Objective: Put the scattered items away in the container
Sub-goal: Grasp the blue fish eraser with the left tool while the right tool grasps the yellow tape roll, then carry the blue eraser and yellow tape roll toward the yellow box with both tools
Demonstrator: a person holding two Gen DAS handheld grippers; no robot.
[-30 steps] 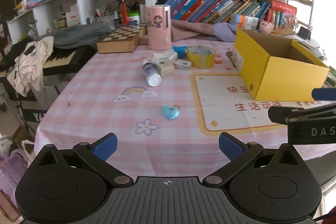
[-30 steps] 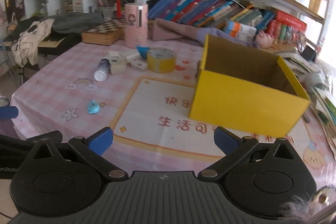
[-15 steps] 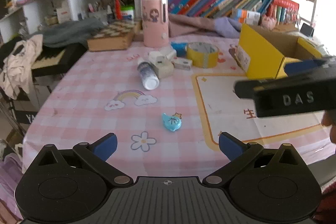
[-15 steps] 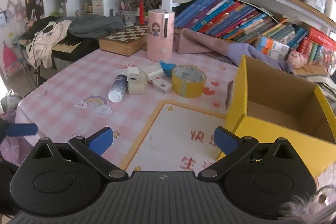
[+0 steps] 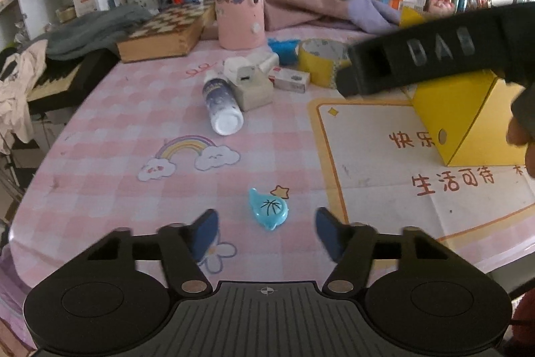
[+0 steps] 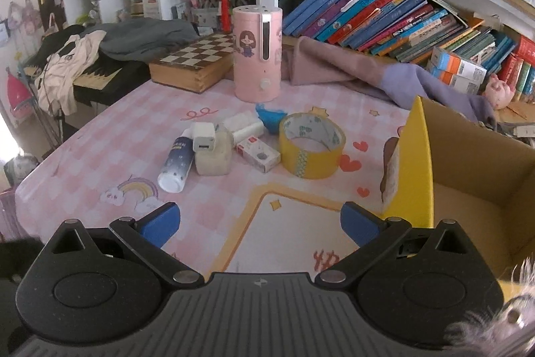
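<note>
A small blue drop-shaped toy (image 5: 268,212) lies on the pink checked cloth just ahead of my open, empty left gripper (image 5: 266,233), between its fingers. Farther back lie a white bottle (image 5: 222,106), a white charger (image 5: 241,75) on a beige block, a small box (image 5: 289,79), a yellow tape roll (image 5: 321,61) and a blue object (image 5: 282,47). The yellow box (image 6: 468,176) stands open at the right. My right gripper (image 6: 259,221) is open and empty, over the table facing the cluster: bottle (image 6: 176,164), charger (image 6: 203,137), tape roll (image 6: 311,145).
A pink cylinder (image 6: 256,53) and a chessboard box (image 6: 195,61) stand behind the cluster. Purple cloth (image 6: 384,77) lies by the bookshelf. The right gripper's black body (image 5: 434,51) crosses the left wrist view above the yellow box (image 5: 468,116). The table edge drops off at the left.
Both grippers moved forward over the table. The left one came up to the blue toy, which now lies between its fingers. The right one swung left toward the cluster.
</note>
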